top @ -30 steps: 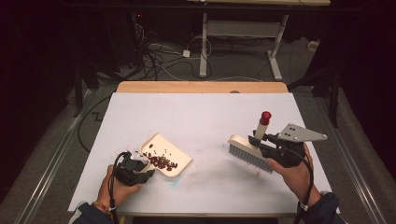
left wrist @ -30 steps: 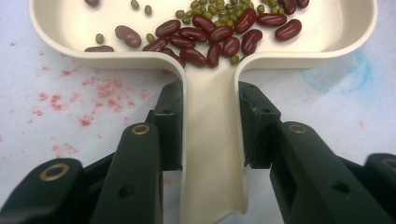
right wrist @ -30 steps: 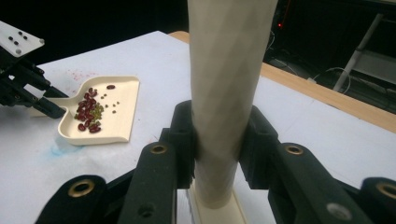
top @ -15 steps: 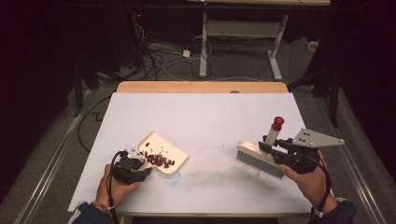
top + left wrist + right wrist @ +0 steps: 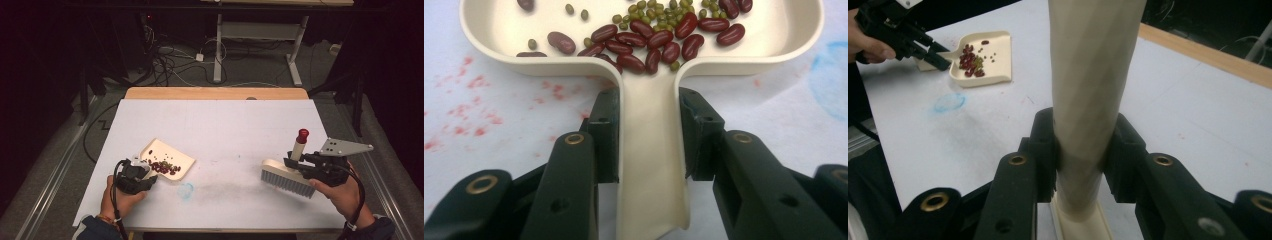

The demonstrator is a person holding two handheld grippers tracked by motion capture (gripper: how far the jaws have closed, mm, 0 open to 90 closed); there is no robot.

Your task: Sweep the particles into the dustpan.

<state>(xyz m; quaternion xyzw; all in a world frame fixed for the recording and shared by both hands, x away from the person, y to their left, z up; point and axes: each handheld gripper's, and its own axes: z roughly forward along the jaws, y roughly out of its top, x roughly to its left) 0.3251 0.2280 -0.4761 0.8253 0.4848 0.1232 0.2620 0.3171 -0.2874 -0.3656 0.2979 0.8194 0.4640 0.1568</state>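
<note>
Dark room, white-covered desk (image 5: 220,125), cables on the floor behind. Left claw (image 5: 145,172) clamped on the dustpan's flat handle (image 5: 649,150); cream dustpan (image 5: 172,155) lies on the desk at front left, red beans (image 5: 659,42) and small green ones piled by the handle. Right claw (image 5: 295,167) clamped on the brush's cream handle (image 5: 1090,85), red-tipped; brush (image 5: 287,179) at front right, bristles down, well apart from dustpan. Blue smudge (image 5: 186,190) between them.

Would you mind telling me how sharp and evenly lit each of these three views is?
High view: the white table is bright, the surroundings nearly black. Left gripper view: the beans and dustpan are sharp and evenly lit. Right gripper view: the brush handle looms large and soft, and the far dustpan is slightly blurred.
</note>
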